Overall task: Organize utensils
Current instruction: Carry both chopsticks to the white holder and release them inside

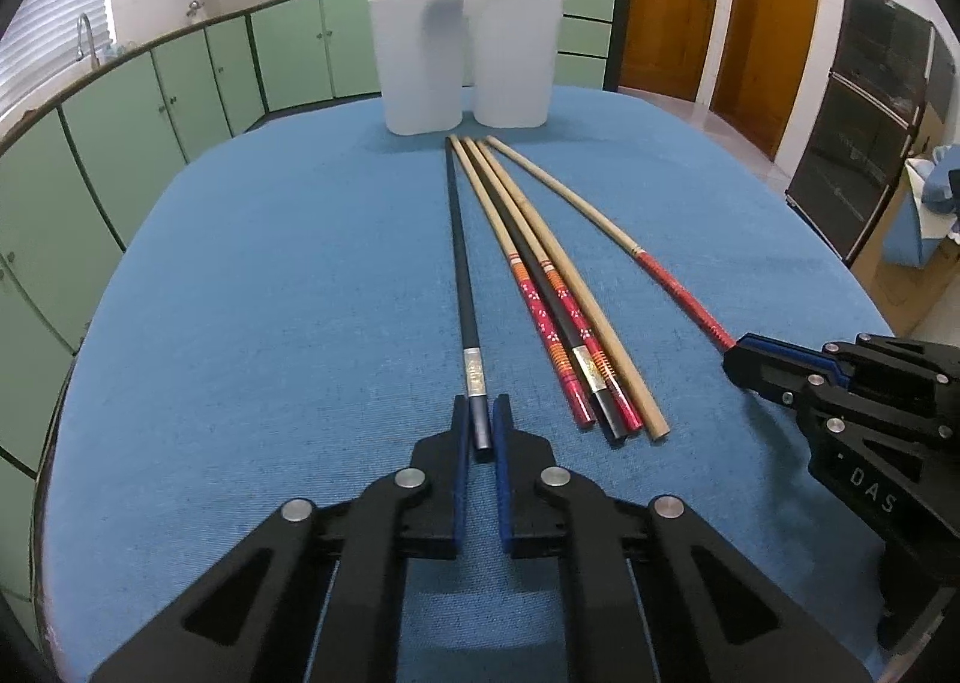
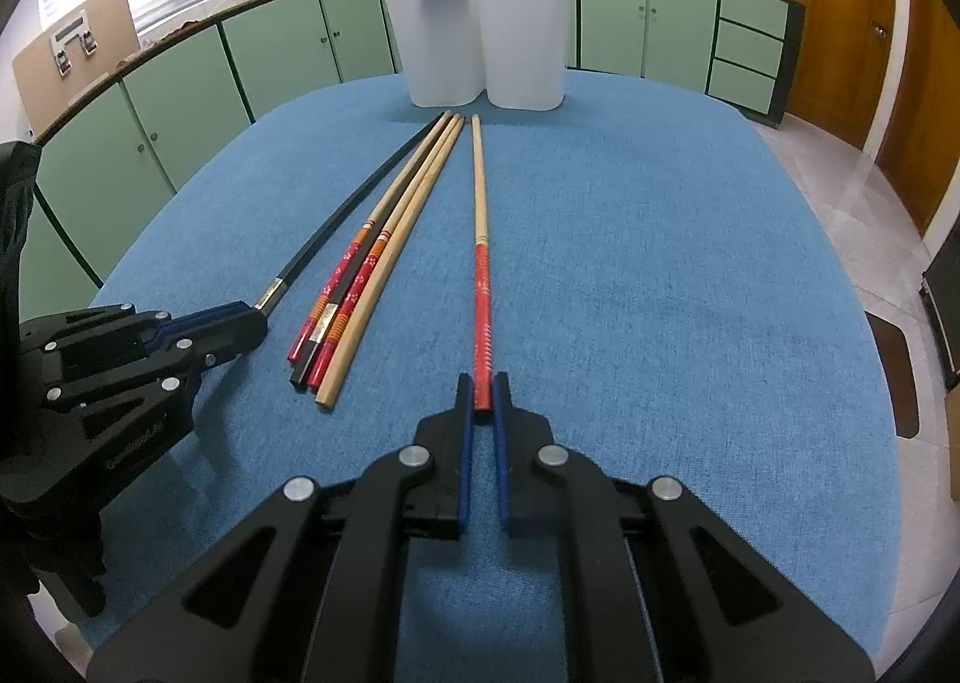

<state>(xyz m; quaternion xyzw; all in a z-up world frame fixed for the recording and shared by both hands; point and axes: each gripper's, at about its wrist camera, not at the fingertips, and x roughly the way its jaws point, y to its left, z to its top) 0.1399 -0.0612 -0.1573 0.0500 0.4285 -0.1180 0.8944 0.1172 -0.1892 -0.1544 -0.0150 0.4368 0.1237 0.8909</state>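
- Left gripper point(image 1: 480, 431): jaws nearly closed around the butt end of the black chopstick point(image 1: 461, 257), which lies flat on the blue bench point(image 1: 270, 293) — whether the pads actually touch it, I cannot tell.
- Right gripper point(image 2: 482, 401): jaws narrowed on the red-handled bamboo chopstick point(image 2: 480, 215), also flat on the bench; contact looks close.
- Between those two sticks lies a bundle of four chopsticks point(image 1: 558, 311), side by side.
- Two white holders point(image 1: 465, 59) stand at the far edge, touching — one stick in each.
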